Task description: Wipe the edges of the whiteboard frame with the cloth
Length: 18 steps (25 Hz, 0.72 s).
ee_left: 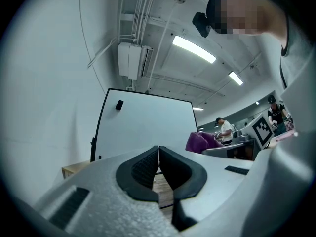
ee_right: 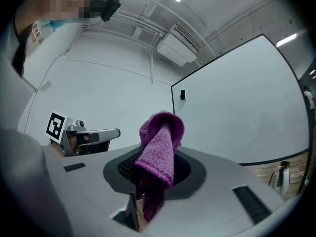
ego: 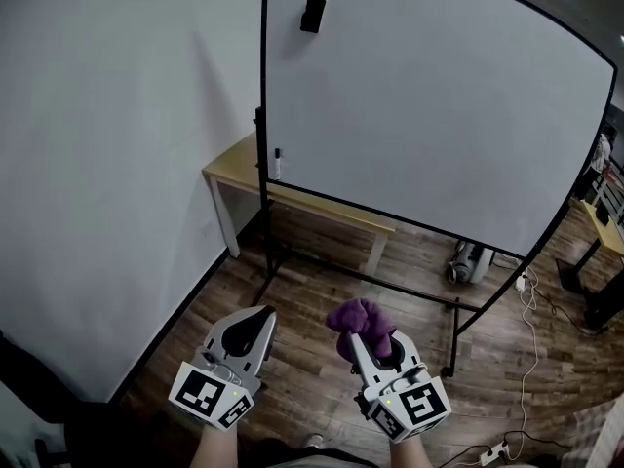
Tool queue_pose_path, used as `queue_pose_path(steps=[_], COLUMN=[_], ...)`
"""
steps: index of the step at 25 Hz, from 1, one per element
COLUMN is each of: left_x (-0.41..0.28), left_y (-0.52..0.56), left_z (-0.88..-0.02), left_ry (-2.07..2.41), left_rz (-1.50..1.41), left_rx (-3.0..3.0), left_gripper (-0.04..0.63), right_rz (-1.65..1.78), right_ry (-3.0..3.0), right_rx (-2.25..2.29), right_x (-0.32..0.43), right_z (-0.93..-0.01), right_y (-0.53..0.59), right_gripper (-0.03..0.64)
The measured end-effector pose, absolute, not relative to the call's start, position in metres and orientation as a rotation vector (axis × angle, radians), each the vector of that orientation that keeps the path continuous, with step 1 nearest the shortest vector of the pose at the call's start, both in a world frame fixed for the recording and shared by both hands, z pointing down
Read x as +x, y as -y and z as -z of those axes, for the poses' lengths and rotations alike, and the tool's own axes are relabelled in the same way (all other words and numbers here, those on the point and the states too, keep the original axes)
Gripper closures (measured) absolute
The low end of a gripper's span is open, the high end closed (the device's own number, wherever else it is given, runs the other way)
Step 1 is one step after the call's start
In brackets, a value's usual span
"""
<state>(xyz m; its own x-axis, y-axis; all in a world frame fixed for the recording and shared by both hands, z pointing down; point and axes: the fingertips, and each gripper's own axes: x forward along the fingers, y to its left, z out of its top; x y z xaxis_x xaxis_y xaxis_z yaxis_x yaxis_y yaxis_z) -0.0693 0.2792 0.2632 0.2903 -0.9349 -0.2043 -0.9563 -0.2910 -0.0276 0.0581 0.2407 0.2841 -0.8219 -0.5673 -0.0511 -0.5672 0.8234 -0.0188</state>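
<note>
In the right tongs (ee_right: pixel 154 171), clamped cloth (ee_right: pixel 161 144) tail looks partly hidden.

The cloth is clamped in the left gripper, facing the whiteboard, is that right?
No. The cloth is clamped in the right gripper, not the left, as the right gripper view shows; the left gripper is shut on nothing. It does face the whiteboard.
</note>
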Motion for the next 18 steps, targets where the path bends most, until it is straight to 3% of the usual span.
queue_pose_path(steps=[18], left_x=[-0.122], left_y=[-0.212], left_z=[-0.261], left_ry=[-1.750], left_rz=[-0.236], left_rx=[-2.441], left_gripper=[0.577], right_rz=[0.049], right_ry=[-2.913], right_rx=[-0.995], right_x=[0.016], right_z=[-0.287], right_y=[-0.181], right_gripper=[0.537])
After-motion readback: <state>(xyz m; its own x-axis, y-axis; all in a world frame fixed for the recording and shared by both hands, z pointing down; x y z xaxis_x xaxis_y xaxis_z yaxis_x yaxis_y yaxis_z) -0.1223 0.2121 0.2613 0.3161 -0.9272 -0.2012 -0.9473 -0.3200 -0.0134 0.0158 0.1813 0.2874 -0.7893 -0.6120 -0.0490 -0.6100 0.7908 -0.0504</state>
